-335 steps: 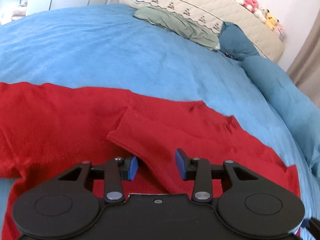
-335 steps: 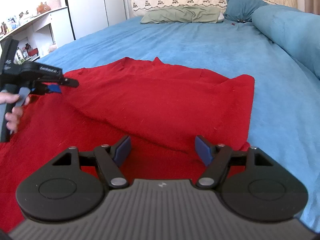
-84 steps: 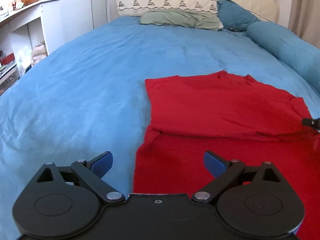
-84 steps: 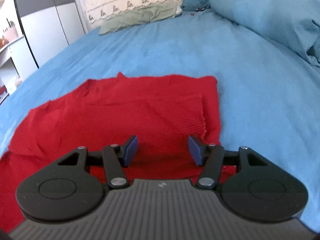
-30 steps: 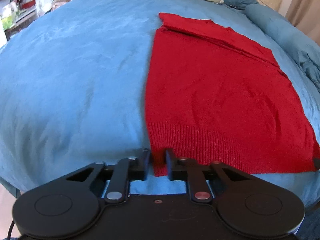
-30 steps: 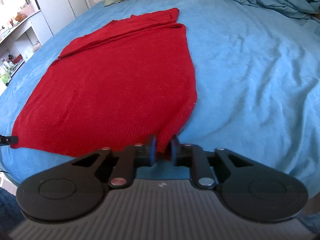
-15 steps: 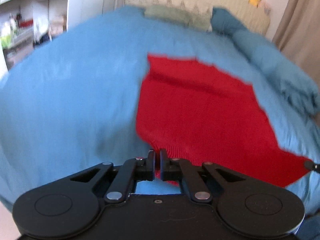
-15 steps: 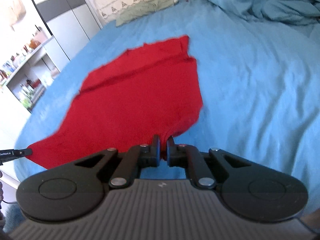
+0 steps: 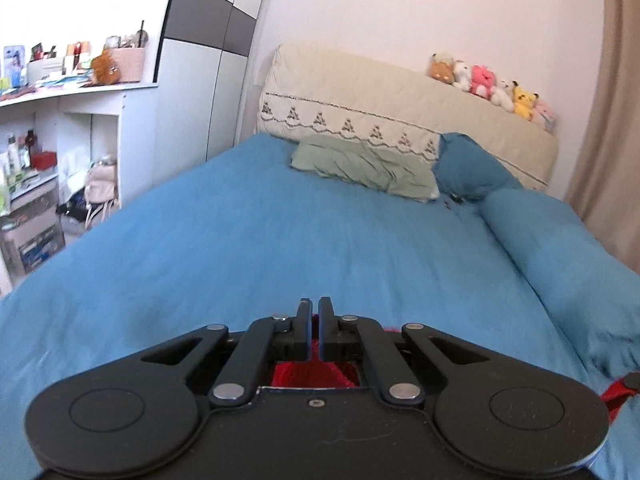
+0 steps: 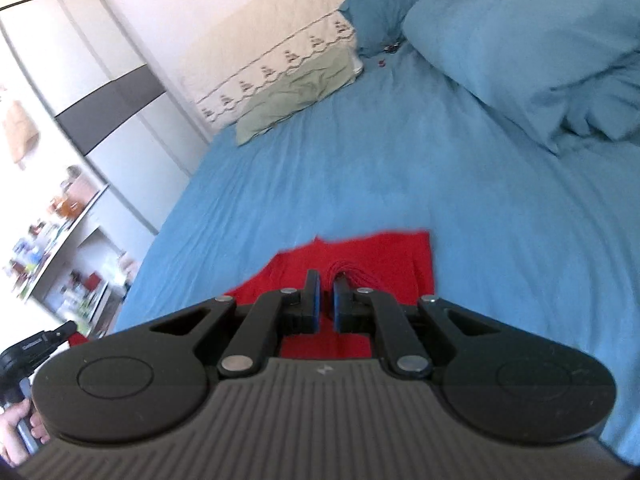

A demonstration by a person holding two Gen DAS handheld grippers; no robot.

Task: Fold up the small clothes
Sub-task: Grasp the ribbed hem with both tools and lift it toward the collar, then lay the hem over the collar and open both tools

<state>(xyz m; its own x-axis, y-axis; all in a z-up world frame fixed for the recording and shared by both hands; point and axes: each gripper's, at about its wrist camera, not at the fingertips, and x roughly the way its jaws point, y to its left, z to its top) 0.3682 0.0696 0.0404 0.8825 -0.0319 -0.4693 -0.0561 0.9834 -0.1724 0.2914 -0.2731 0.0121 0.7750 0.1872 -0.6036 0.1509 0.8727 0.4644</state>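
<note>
A red knit sweater [image 10: 384, 256] lies on the blue bed. My right gripper [image 10: 325, 286] is shut on a bunched bit of its hem, lifted above the rest of the cloth. My left gripper [image 9: 314, 312] is shut on the sweater [image 9: 312, 374] too, and only a patch of red shows under its fingers. In the right wrist view the left gripper [image 10: 48, 338] appears at the lower left edge, held by a hand [image 10: 16, 428] with red cloth at its tip. At the left wrist view's right edge, a black tip carries more red cloth [image 9: 616, 394].
The blue bedsheet [image 9: 280, 248] stretches toward a cream headboard [image 9: 380, 96] with a green pillow [image 9: 364, 166], a dark blue pillow [image 9: 472, 168] and a bunched blue duvet [image 10: 520, 52] on the right. White shelves [image 9: 48, 152] and a wardrobe stand left of the bed.
Both grippers have risen and gone forward toward the headboard with the sweater's bottom hem. Far less of the sweater shows flat on the bed now.
</note>
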